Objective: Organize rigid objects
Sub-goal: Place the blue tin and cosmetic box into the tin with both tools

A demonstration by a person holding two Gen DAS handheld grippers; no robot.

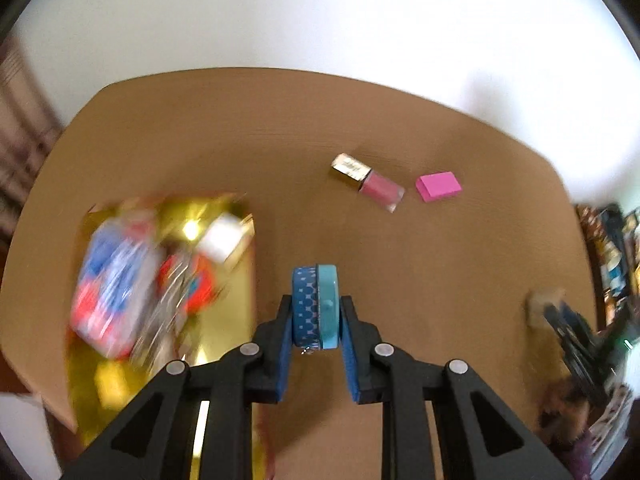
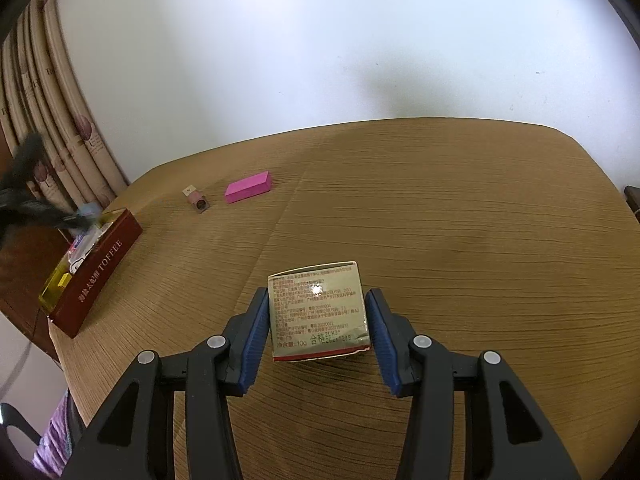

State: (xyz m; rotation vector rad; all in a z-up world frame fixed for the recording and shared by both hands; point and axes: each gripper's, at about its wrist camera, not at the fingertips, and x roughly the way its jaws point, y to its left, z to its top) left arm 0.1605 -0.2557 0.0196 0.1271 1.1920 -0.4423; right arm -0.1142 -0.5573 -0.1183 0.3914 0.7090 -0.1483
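Observation:
My left gripper [image 1: 317, 300] is shut on two blue tape rolls [image 1: 316, 312] held side by side, one patterned, one plain turquoise. It hangs just right of the open red toffee box [image 2: 100, 268], whose gold inside [image 1: 224, 320] holds several blurred packets. In the right wrist view the left gripper [image 2: 86, 212] is a dark blur over that box's far end. My right gripper [image 2: 318, 296] has its blue pads against both sides of a small gold carton [image 2: 318, 312] standing on the table. A pink nail polish bottle [image 1: 368, 182] and a pink block [image 1: 438, 186] lie side by side farther back.
The wooden table [image 2: 440, 200] has rounded corners and stands against a white wall. The toffee box sits at its left edge, next to a curtain [image 2: 52, 120]. The nail polish bottle [image 2: 196, 200] and pink block [image 2: 248, 188] lie near the far left.

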